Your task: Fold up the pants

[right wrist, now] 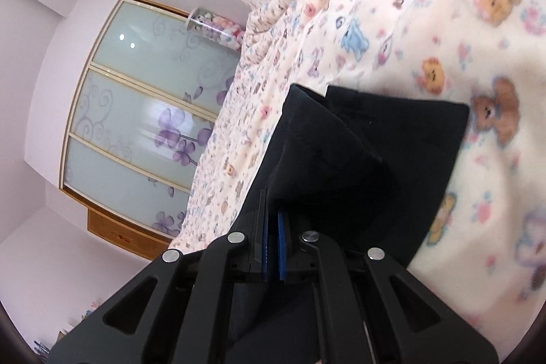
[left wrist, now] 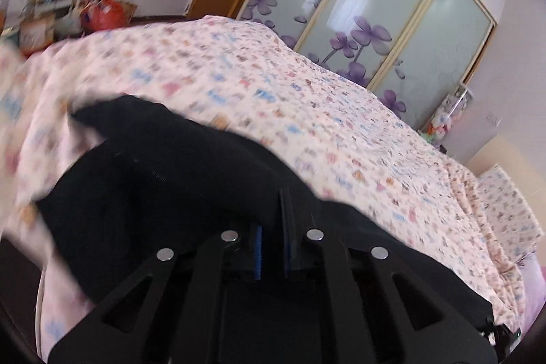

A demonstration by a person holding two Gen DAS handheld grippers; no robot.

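Observation:
The black pants (left wrist: 163, 179) lie on a bed covered with a pink bear-print sheet (left wrist: 307, 98). My left gripper (left wrist: 271, 227) is shut on the black pants, with cloth bunched between its blue pads. In the right wrist view, the pants (right wrist: 368, 159) hang folded over, one hemmed edge toward the top. My right gripper (right wrist: 273, 227) is shut on the pants, its blue pads nearly together with cloth pinched at the tips. The view is tilted, with the bear-print sheet (right wrist: 443, 40) at the right.
A wardrobe with frosted sliding doors and purple flowers (left wrist: 368, 23) stands beyond the bed, also in the right wrist view (right wrist: 143, 111). A cluttered shelf with a red bag (left wrist: 102, 12) is at the far left. A jar of plush toys (right wrist: 215, 26) stands by the wardrobe.

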